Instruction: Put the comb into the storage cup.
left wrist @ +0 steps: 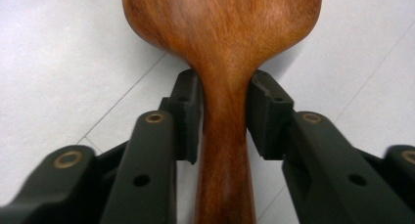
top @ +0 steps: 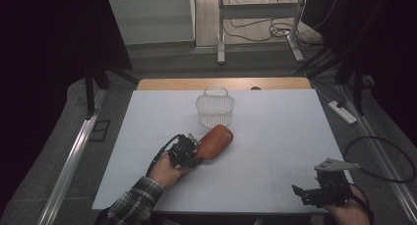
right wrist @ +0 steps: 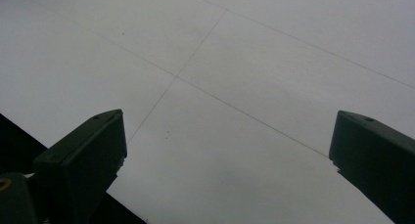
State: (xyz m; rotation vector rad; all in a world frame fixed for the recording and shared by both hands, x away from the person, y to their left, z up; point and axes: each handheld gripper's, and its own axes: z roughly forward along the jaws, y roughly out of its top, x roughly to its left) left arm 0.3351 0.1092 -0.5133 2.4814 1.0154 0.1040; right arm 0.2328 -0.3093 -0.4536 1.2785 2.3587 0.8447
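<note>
The wooden spoon (left wrist: 222,48) is pinched at its narrow neck by the left gripper (left wrist: 225,116), both pads pressed flat against the handle, with the broad bowl lying just past the tips on the white table (top: 275,136). A white wire basket (top: 215,107) is parked a bit beyond the spoon's far end, not touching it. Way off to that gripper's right, the right gripper (top: 319,191) is held low near the table's edge, jaws spread wide with nothing between them.
</note>
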